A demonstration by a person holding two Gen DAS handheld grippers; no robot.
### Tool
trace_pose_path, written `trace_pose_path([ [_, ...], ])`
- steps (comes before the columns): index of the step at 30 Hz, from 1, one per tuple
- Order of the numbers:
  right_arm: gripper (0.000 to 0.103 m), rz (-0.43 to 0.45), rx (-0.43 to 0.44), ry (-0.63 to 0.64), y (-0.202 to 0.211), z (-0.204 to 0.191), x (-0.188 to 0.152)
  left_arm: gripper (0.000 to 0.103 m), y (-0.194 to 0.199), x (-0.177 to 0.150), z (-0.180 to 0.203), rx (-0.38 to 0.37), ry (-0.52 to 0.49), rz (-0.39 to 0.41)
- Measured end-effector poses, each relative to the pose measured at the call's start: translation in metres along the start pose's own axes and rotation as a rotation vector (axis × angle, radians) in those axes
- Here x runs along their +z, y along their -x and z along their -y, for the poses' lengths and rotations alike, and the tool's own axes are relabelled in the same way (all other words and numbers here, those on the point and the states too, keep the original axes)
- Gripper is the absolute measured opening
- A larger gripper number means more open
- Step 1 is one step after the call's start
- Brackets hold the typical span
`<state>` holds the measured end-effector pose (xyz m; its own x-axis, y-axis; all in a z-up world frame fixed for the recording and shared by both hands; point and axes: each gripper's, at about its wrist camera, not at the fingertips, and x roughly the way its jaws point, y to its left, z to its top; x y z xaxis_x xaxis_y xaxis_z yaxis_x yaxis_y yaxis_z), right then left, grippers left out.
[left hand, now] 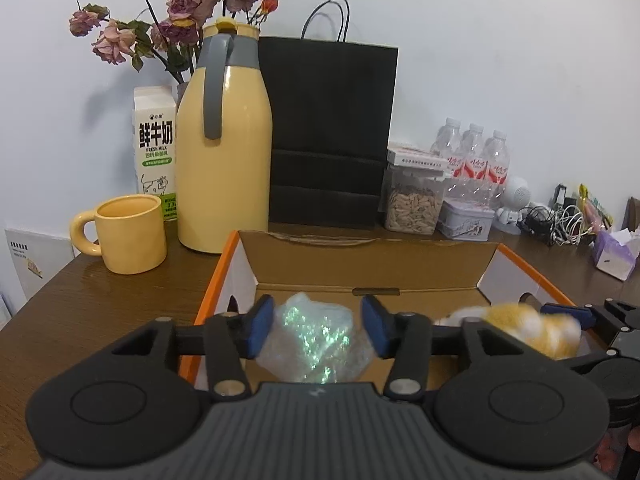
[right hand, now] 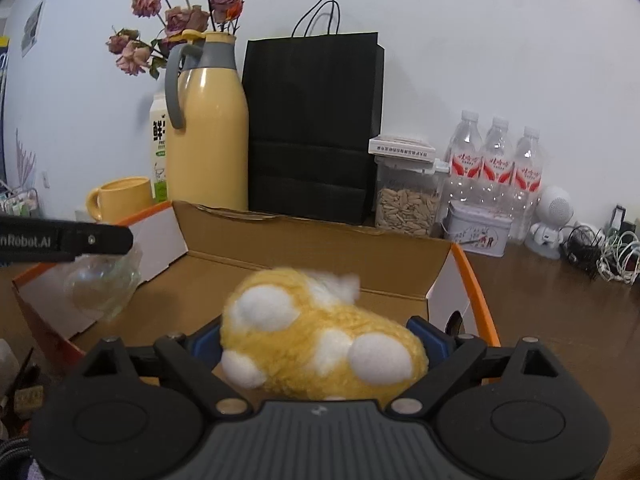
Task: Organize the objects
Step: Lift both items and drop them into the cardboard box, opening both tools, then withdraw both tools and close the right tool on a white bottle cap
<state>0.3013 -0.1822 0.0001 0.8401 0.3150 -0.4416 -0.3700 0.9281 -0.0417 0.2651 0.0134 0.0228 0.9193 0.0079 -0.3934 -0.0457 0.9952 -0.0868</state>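
Note:
An open cardboard box [left hand: 372, 264] with orange edges sits on the brown table; it also shows in the right wrist view [right hand: 320, 240]. My left gripper [left hand: 316, 330] is shut on a clear iridescent plastic bag [left hand: 316, 340] and holds it over the box's left part; the bag shows in the right wrist view [right hand: 104, 284] too. My right gripper [right hand: 320, 344] is shut on a yellow-and-white plush toy [right hand: 320, 340] over the box's right part. The toy [left hand: 532, 328] and right gripper [left hand: 576, 316] show at the right of the left wrist view.
Behind the box stand a yellow mug [left hand: 128, 232], milk carton [left hand: 154, 152], yellow thermos jug [left hand: 224, 140], dried roses [left hand: 172, 12], black paper bag [left hand: 328, 132], seed jar [left hand: 412, 204], tin [left hand: 466, 222], water bottles [left hand: 476, 160], cables [left hand: 556, 220] and tissues [left hand: 614, 250].

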Motion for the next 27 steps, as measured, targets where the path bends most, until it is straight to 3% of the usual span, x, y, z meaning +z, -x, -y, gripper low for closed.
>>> trace_pose_path([
  [1,0.100,0.007,-0.004,-0.003,0.002,0.000,-0.001,0.074,0.002,-0.001,0.000,0.005,0.000,0.014],
  [2,0.103,0.017,-0.009,-0.006,0.004,0.000,-0.002,0.093,0.004,-0.001,0.001,0.015,-0.002,0.029],
  [3,0.103,0.025,-0.007,-0.007,0.007,0.000,-0.002,0.103,0.006,-0.001,0.003,0.024,-0.005,0.044],
  [18,0.103,0.098,-0.011,0.022,0.028,-0.007,0.006,0.103,0.015,0.005,0.002,0.054,0.015,0.091],
  [27,0.103,0.162,-0.005,0.041,0.071,-0.020,0.014,0.103,0.055,0.017,0.001,0.064,0.012,0.140],
])
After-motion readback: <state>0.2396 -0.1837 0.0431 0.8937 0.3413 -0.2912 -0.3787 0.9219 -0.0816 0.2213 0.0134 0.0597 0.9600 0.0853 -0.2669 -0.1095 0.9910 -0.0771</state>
